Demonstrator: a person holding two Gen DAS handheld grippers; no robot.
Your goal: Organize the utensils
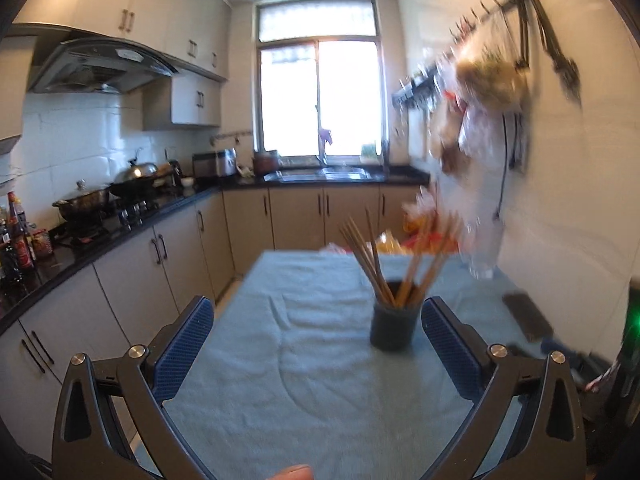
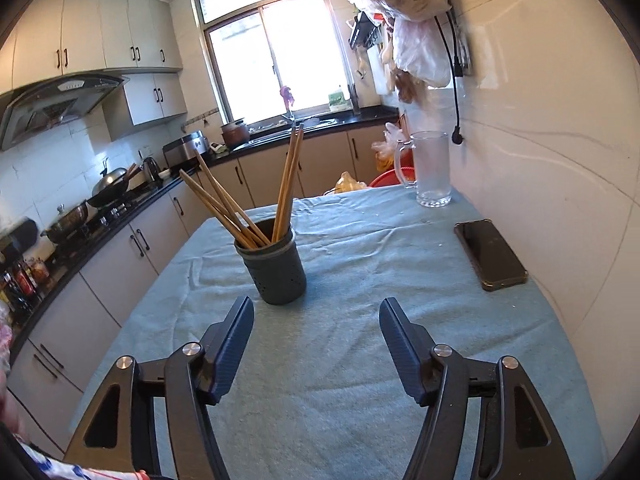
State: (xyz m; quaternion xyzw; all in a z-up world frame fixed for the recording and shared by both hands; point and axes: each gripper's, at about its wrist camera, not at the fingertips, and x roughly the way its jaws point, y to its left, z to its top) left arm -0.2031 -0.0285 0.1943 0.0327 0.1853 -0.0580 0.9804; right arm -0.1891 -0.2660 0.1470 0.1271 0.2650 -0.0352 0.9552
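A dark perforated utensil holder stands on the table with the light blue cloth. Several wooden chopsticks stand in it, fanned out. In the left wrist view the holder and its chopsticks are blurred. My left gripper is open and empty, above the cloth, with the holder just inside its right finger. My right gripper is open and empty, a little short of the holder.
A black phone lies at the table's right, near the tiled wall. A glass mug stands at the far right corner. Bags hang on the wall above. Counter with stove and pots runs along the left.
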